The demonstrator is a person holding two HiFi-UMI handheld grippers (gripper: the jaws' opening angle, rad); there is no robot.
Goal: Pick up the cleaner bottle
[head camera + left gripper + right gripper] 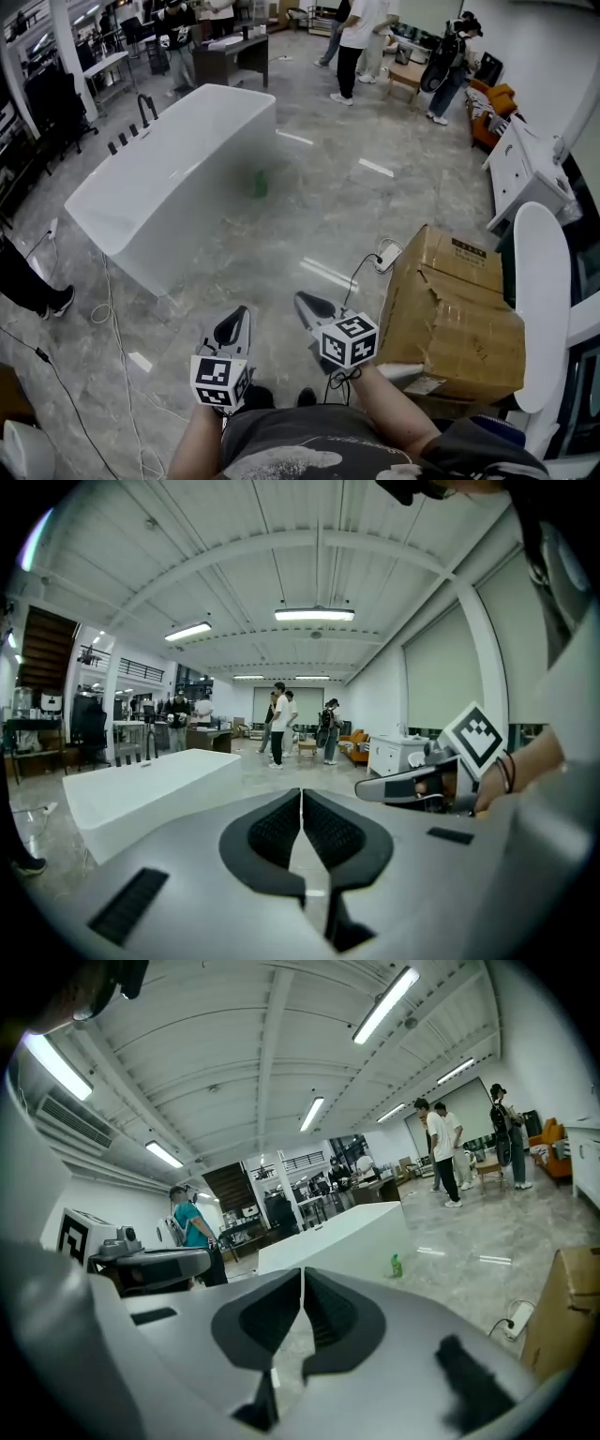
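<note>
Both hands held low and level ahead of the torso; left gripper (234, 326) and right gripper (312, 309) closed, empty. Cleaner bottle (261, 183) upright on floor (328, 202), just beside bathtub (169, 178), well apart.

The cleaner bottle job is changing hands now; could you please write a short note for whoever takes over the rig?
Left gripper: jaws together, nothing between them.
Right gripper: jaws together, nothing between them.
Cleaner bottle: green, on the floor beside the white bathtub, well ahead of both grippers. A cardboard box sits to the right.
Done: nothing, the bottle is untouched.
Left: walk up to it, open one gripper, close on the bottle, lift.
</note>
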